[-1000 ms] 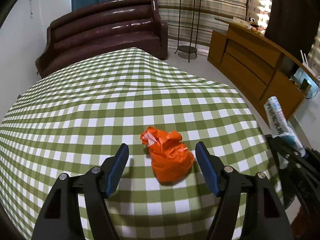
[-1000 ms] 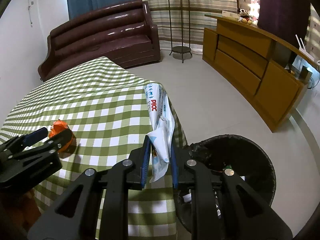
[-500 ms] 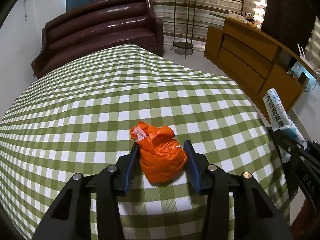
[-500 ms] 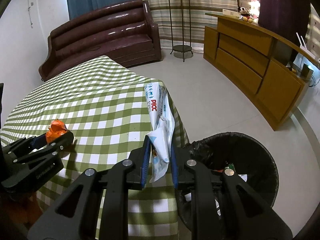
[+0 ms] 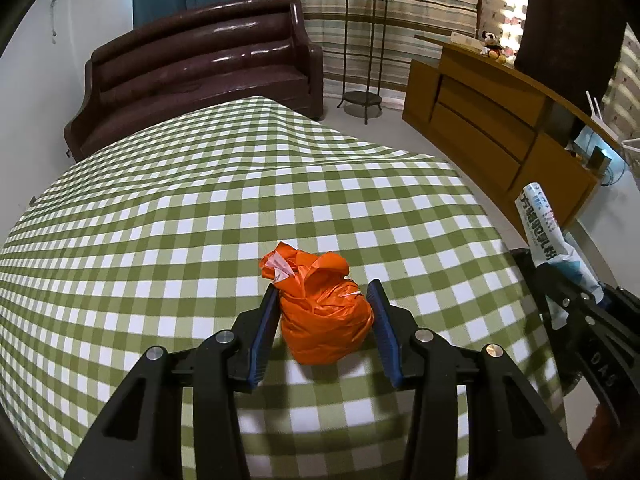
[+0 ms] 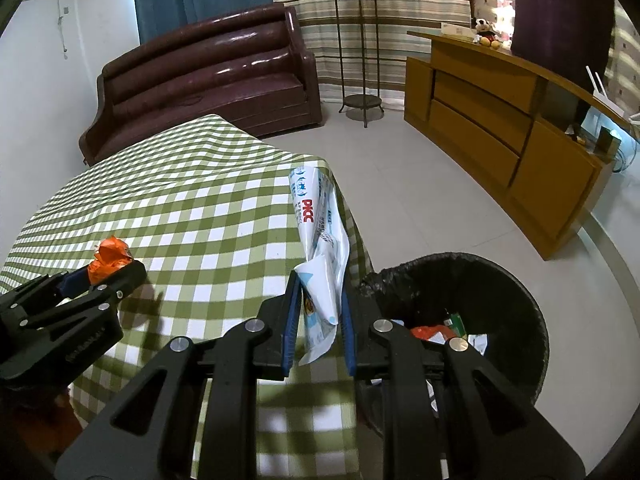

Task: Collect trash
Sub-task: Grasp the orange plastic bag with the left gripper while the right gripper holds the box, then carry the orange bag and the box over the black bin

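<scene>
Right wrist | bin (image 6: 516,280): mixed trash inside | white wrapper (image 6: 320,240) outside it

Bright daylight, sharp focus, fisheye-warped edges

bag (image 5: 324,320) on table (image 5: 200,216) | bin (image 6: 500,280) right of table | sofa (image 5: 200,72) behind table

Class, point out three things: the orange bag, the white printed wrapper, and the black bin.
orange bag (image 5: 325,320), left wrist view, middle of its bulging body.
white printed wrapper (image 6: 320,248), right wrist view, its middle above the jaws.
black bin (image 6: 516,296), right wrist view, inner liner wall.
</scene>
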Action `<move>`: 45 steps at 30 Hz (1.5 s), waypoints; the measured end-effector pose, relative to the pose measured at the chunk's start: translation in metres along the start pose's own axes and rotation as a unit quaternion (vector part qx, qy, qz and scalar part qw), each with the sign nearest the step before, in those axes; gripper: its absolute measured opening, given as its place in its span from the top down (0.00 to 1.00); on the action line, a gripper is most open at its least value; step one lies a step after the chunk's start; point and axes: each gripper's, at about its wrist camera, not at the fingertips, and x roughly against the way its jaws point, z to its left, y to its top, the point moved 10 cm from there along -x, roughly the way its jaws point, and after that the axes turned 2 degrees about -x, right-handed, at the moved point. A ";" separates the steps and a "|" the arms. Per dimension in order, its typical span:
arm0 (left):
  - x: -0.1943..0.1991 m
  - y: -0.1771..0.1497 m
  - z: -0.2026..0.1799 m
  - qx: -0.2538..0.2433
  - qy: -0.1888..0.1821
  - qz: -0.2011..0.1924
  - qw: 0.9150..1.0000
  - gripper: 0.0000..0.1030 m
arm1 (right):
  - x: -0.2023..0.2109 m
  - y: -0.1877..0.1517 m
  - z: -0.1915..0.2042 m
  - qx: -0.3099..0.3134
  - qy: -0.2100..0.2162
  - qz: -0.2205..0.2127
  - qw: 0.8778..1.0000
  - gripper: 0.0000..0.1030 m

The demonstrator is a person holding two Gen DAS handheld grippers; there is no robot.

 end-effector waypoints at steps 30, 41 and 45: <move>0.026 0.000 -0.151 -0.092 -0.071 -0.036 0.993 0.57 | 0.069 -0.030 -0.118 -0.056 -0.081 -0.026 0.995 0.82; 0.008 0.003 -0.192 -0.127 -0.080 -0.036 0.988 0.56 | 0.061 -0.031 -0.147 -0.077 -0.092 -0.023 0.992 0.82; 0.000 0.004 -0.200 -0.134 -0.076 -0.034 0.987 0.56 | 0.059 -0.029 -0.153 -0.082 -0.102 -0.027 0.991 0.82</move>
